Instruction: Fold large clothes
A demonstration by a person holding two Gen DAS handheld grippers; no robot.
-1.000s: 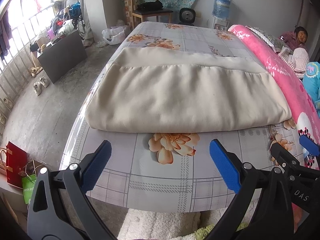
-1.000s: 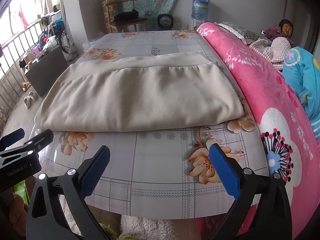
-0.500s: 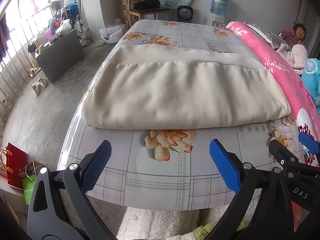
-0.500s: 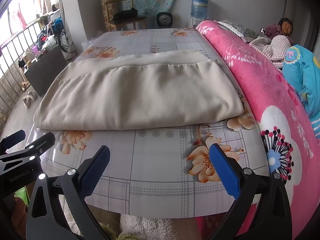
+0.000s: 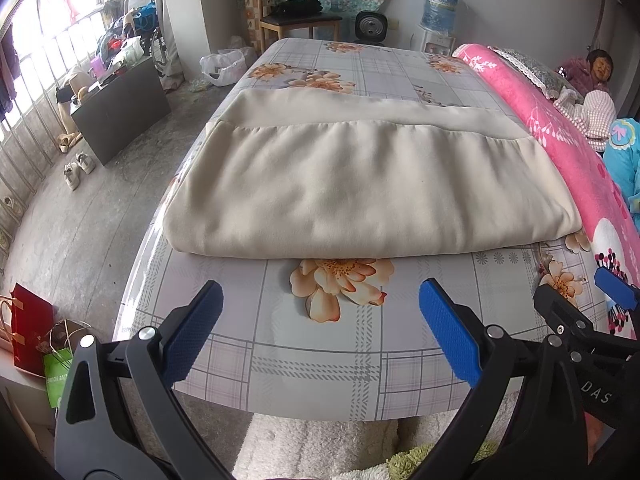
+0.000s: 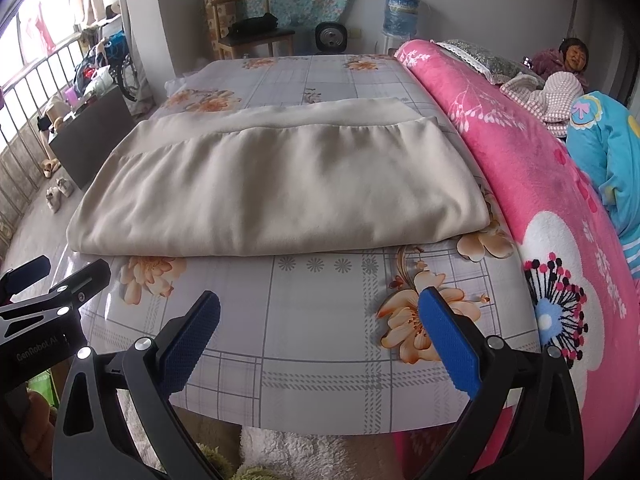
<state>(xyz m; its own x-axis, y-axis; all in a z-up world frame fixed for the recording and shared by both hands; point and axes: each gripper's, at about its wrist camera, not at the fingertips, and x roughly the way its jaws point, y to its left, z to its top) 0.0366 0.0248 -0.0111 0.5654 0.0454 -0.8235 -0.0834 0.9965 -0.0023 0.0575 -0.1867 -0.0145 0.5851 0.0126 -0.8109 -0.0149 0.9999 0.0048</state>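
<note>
Left wrist view shows the left gripper (image 5: 320, 312) held over the near edge of the table (image 5: 320, 364), its blue-padded fingers (image 5: 448, 332) spread wide with nothing between them. Beyond it the cream garment (image 5: 360, 192) lies folded into a broad rectangle across the middle of the tabletop, reaching from near the left edge almost to the right edge. Its thick folded edge faces the grippers, and a lower layer sticks out as a flat band along the far side. An orange flower print (image 5: 340, 284) on the tablecloth peeks out just beneath the fold, between the garment and the gripper. At the right of this view the tip of the right gripper (image 5: 612, 292) pokes in.

Right wrist view has the right gripper (image 6: 320, 328) likewise released, pads apart and empty, hovering above the near right part of the tabletop and clear of the cloth. A pink blanket (image 6: 540, 184) runs along the right edge of the table, just beside the garment's right corner. A wooden chair (image 6: 248, 28) and a water bottle (image 6: 400, 8) stand past the far edge.
</note>
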